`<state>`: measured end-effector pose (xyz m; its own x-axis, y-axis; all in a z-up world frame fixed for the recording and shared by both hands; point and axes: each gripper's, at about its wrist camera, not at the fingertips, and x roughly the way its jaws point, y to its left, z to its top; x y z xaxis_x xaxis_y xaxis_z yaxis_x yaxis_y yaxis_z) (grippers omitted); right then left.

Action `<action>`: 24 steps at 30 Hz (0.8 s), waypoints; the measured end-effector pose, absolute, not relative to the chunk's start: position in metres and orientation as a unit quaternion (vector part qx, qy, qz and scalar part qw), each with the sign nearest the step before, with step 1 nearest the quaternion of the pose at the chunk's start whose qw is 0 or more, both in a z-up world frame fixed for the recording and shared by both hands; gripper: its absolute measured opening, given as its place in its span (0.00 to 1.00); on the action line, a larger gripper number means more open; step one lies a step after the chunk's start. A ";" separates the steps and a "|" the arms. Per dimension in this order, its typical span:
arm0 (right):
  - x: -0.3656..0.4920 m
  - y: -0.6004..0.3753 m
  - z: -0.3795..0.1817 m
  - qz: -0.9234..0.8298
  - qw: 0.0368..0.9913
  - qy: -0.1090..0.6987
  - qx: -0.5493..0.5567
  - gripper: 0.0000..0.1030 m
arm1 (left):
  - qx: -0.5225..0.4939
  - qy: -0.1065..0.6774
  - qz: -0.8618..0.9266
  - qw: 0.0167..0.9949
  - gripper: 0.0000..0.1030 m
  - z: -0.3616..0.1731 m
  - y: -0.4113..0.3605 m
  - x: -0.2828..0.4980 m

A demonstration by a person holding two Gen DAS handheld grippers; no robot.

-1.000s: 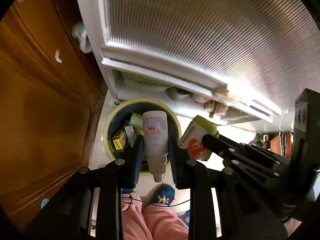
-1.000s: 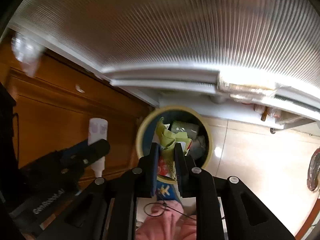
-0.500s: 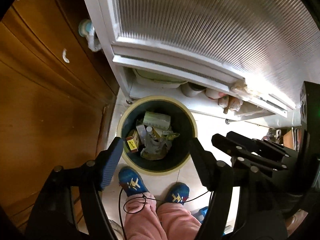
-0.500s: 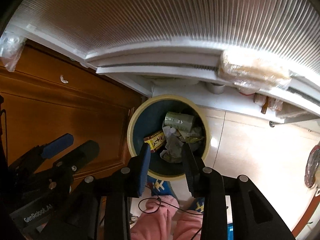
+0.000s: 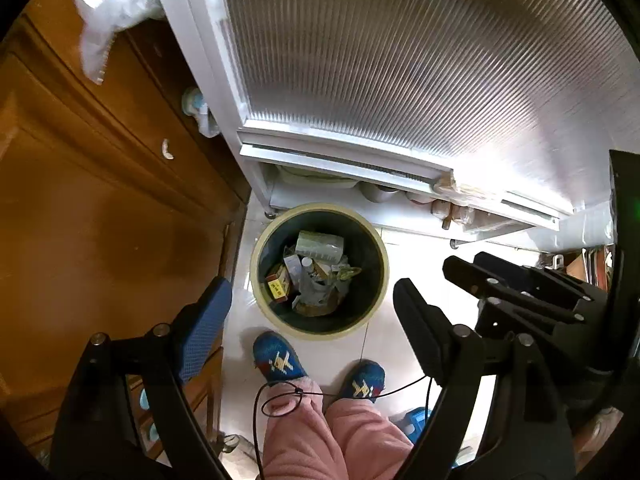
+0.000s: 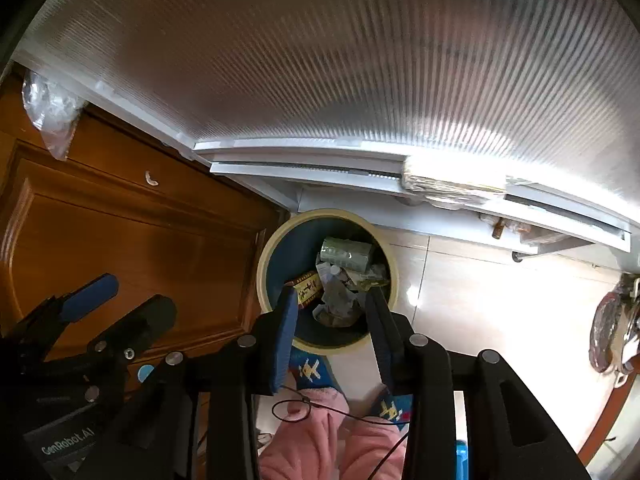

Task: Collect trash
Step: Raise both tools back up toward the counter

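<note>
A round trash bin (image 5: 255, 280) (image 6: 262, 272) with a cream rim and dark blue inside stands on the pale tiled floor. In it lie a green-labelled pack (image 5: 320, 243) (image 6: 346, 254), a yellow and red box (image 5: 278, 284) (image 6: 306, 286), a white bottle (image 5: 308, 274) and crumpled wrappers. High above the bin, my left gripper (image 5: 310, 292) points down with its jaws wide and still opening, nothing between them. My right gripper (image 6: 330, 296) hangs above the bin too, jaws opening and bare.
A brown wooden cabinet (image 5: 100, 220) stands left of the bin, a white ribbed door (image 5: 400, 60) behind it. The person's feet in blue slippers (image 5: 278, 360) and pink trousers (image 5: 304, 432) are just in front of the bin, with a thin black cable across them.
The left gripper let go of the white bottle and the right let go of the green and red packet; both now lie in the bin. Both grippers opened and rose.
</note>
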<state>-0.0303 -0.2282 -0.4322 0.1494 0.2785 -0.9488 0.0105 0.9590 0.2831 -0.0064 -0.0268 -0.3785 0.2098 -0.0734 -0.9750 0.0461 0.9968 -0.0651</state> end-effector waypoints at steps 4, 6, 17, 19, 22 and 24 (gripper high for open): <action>-0.036 -0.232 -0.411 0.086 0.753 0.644 0.108 0.36 | -0.005 0.627 -0.033 0.778 0.78 -0.354 -0.026 -0.014; -0.039 -0.234 -0.394 0.086 0.754 0.642 0.109 0.36 | -0.004 0.625 -0.034 0.780 0.78 -0.336 -0.025 -0.020; -0.070 -0.243 -0.270 0.112 0.771 0.619 0.094 0.40 | 0.013 0.590 -0.038 0.807 0.78 -0.211 -0.025 -0.053; -0.075 -0.245 -0.246 0.120 0.777 0.612 0.091 0.40 | 0.014 0.580 -0.036 0.814 0.78 -0.181 -0.024 -0.060; -0.084 -0.247 -0.200 0.134 0.786 0.598 0.085 0.40 | 0.016 0.563 -0.033 0.826 0.78 -0.141 -0.022 -0.069; -0.090 -0.249 -0.175 0.143 0.792 0.588 0.086 0.40 | 0.017 0.550 -0.029 0.835 0.78 -0.115 -0.021 -0.075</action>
